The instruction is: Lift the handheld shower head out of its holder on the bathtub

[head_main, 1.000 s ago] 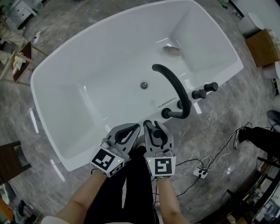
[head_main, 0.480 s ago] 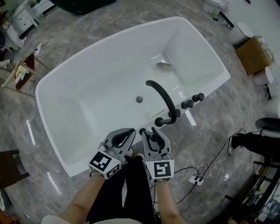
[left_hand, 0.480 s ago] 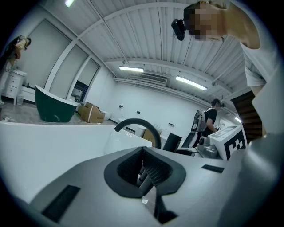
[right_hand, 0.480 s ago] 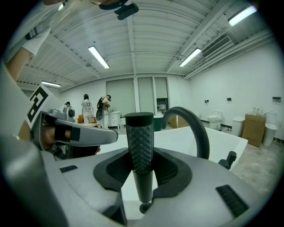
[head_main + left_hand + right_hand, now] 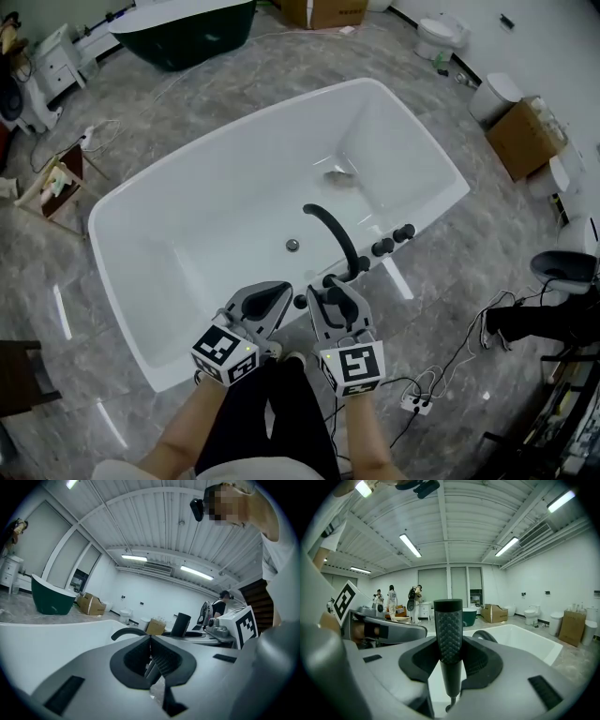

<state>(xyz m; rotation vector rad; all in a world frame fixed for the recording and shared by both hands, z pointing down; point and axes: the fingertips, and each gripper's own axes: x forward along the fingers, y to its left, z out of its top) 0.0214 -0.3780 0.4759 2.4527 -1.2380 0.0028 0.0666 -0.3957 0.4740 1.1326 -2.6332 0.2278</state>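
A black handheld shower head with a dimpled face stands upright between the jaws of my right gripper, which is shut on its handle. In the head view this right gripper hovers over the near rim of the white bathtub, just in front of the black curved spout and two black knobs. My left gripper floats beside it on the left. In the left gripper view its jaws meet at the tip with nothing pinched.
A dark green tub sits far back, with a toilet and a cardboard box to the right. A power strip and cables lie on the marble floor, a wooden rack stands at left, and people stand in the distance.
Both grippers have risen side by side. The bathtub and its spout look smaller and farther below. The right gripper has kept the shower head in its jaws.
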